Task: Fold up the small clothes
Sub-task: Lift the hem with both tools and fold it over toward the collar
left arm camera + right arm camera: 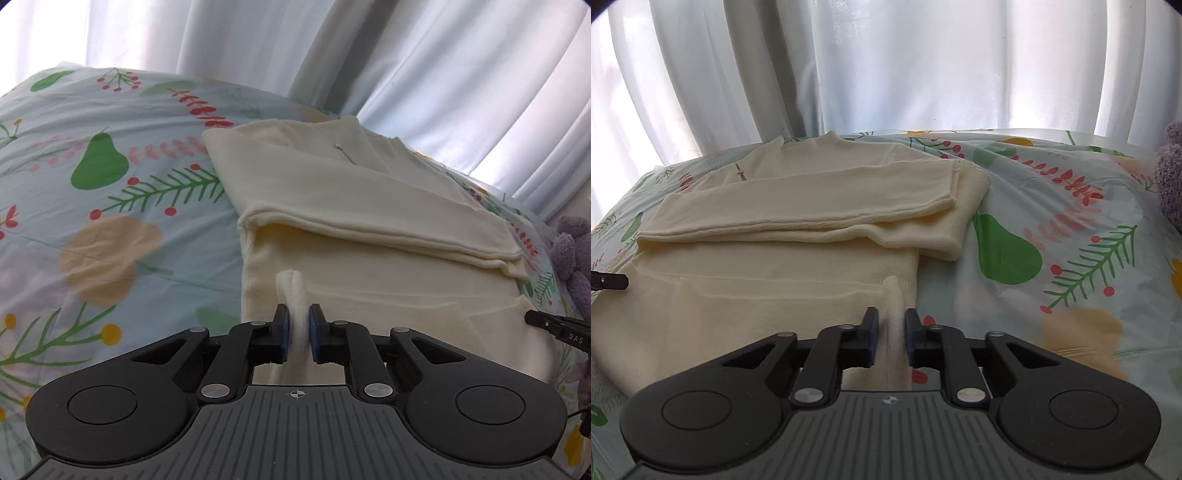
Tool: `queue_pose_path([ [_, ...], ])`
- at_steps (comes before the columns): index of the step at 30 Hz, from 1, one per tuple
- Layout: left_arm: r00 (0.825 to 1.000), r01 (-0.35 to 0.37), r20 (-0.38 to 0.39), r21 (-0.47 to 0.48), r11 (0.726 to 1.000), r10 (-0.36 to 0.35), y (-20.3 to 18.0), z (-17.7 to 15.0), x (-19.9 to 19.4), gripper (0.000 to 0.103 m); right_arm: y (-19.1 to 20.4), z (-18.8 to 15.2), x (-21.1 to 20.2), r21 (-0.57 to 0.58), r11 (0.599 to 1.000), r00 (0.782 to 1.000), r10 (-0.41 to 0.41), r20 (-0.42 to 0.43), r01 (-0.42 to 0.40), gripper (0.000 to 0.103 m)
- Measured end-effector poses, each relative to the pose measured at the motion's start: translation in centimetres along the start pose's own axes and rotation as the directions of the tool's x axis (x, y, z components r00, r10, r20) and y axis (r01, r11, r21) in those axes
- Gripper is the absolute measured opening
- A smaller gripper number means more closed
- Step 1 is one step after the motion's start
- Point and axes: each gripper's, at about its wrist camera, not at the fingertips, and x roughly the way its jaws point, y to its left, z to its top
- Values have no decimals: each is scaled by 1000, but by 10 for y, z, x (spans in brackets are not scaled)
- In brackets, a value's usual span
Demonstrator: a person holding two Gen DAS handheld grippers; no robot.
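A cream knit sweater (369, 206) lies flat on the bed with both sleeves folded across its chest; it also shows in the right wrist view (798, 206). My left gripper (299, 325) is shut on the sweater's bottom hem at its left corner, and a pinched ridge of fabric rises between the pads. My right gripper (892, 326) is shut on the hem at the other bottom corner. The right gripper's fingertip (535, 319) shows at the right edge of the left wrist view. The left gripper's fingertip (613, 282) shows at the left edge of the right wrist view.
The bed is covered by a light blue sheet (110, 221) printed with pears and sprigs, also in the right wrist view (1052, 240). A purple plush toy (572, 258) sits by the sweater, also seen in the right wrist view (1171, 177). White curtains (886, 66) hang behind the bed.
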Motion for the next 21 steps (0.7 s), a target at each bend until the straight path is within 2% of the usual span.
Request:
queue_pose_path([
  [4, 1000, -24, 2, 15, 1000, 24, -4, 1, -3, 10, 6, 1, -5, -32, 999, 1000, -8, 22, 9, 6],
  [6, 1000, -6, 16, 5, 1000, 5, -6, 6, -15, 9, 7, 7, -16, -23, 1000, 998, -2, 56, 3, 6],
  [10, 991, 52, 125, 29, 998, -56, -17, 28, -53, 9, 6, 27, -44, -8, 1000, 987, 27, 157, -26, 6],
  [13, 975, 46, 213, 51, 998, -56, -24, 55, -64, 9, 9, 50, -50, -26, 1000, 973, 15, 231, -10, 6],
  [15, 969, 12, 246, 58, 998, -25, -27, 74, -55, 9, 9, 64, -42, -23, 1000, 968, -6, 252, 12, 6],
  [17, 971, -21, 241, 56, 998, 6, -28, 89, -33, 9, 8, 76, -25, -14, 999, 966, -30, 258, 35, 6],
  [21, 988, -49, 147, 35, 998, 44, -22, 100, 24, 9, 0, 87, 25, 18, 999, 981, -51, 185, 49, 6],
])
